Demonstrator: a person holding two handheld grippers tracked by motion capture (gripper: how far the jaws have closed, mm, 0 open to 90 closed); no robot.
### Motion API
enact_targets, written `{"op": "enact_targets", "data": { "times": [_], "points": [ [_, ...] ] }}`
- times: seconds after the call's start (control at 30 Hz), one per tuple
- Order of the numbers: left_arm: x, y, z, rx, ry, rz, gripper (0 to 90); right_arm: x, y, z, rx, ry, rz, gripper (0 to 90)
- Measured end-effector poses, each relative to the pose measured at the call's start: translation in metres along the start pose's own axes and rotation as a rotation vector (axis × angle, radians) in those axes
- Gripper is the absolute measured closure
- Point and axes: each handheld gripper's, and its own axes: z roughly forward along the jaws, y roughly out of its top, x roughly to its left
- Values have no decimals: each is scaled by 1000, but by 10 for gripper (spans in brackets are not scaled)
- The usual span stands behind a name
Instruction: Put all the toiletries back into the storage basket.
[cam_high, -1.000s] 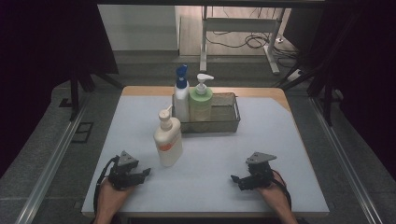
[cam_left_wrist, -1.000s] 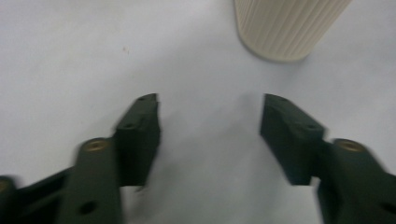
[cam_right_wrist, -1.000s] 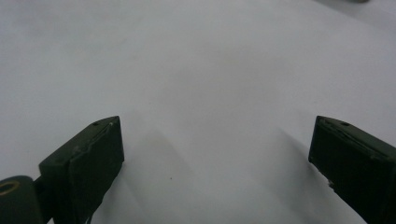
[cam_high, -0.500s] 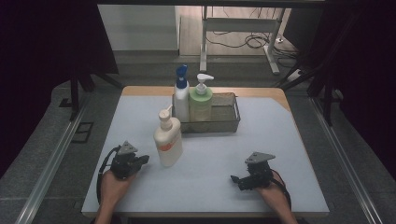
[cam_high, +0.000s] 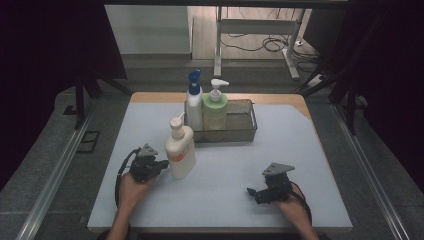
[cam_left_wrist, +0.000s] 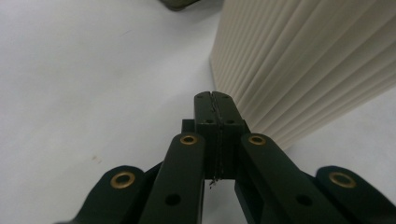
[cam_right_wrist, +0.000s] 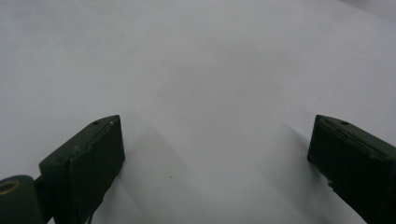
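Observation:
A cream pump bottle (cam_high: 180, 148) with an orange label stands on the white table (cam_high: 300, 150), just in front of a wire basket (cam_high: 240, 125). In the basket stand a white bottle with a blue cap (cam_high: 194, 102) and a green pump bottle (cam_high: 215, 107). My left gripper (cam_high: 161, 163) is shut with nothing in it, its tip close beside the cream bottle's base; the bottle's ribbed side (cam_left_wrist: 299, 65) looms right of the closed jaws (cam_left_wrist: 215, 107). My right gripper (cam_high: 252, 192) rests low at the table's front right, open over bare tabletop (cam_right_wrist: 215, 154).
The right half of the basket holds nothing. Beyond the table's far edge are a metal frame leg (cam_high: 218, 45) and cables on the floor (cam_high: 260, 42). Dark curtains flank both sides.
My left gripper has moved forward and to the right, up to the cream bottle's base. The right gripper and the bottles have stayed put.

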Motion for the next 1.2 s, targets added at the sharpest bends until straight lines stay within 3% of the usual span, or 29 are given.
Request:
{"op": "enact_targets", "data": {
  "times": [0.13, 0.23, 0.43, 0.93, 1.2],
  "points": [
    [-2, -1, 5, 12, 4, 2, 897, 0, 0, 0, 0, 0, 0, 33],
    [-2, -3, 5, 3, -17, -22, 897, 0, 0, 0, 0, 0, -1, 33],
    [-6, -6, 6, -6, -54, -27, 897, 0, 0, 0, 1, 1, -1, 33],
    [-33, -5, 14, 27, -91, 42, 896, 0, 0, 0, 2, -1, -2, 33],
    [-46, -4, 19, 31, -116, 53, 896, 0, 0, 0, 2, -1, -3, 33]
  ]
}}
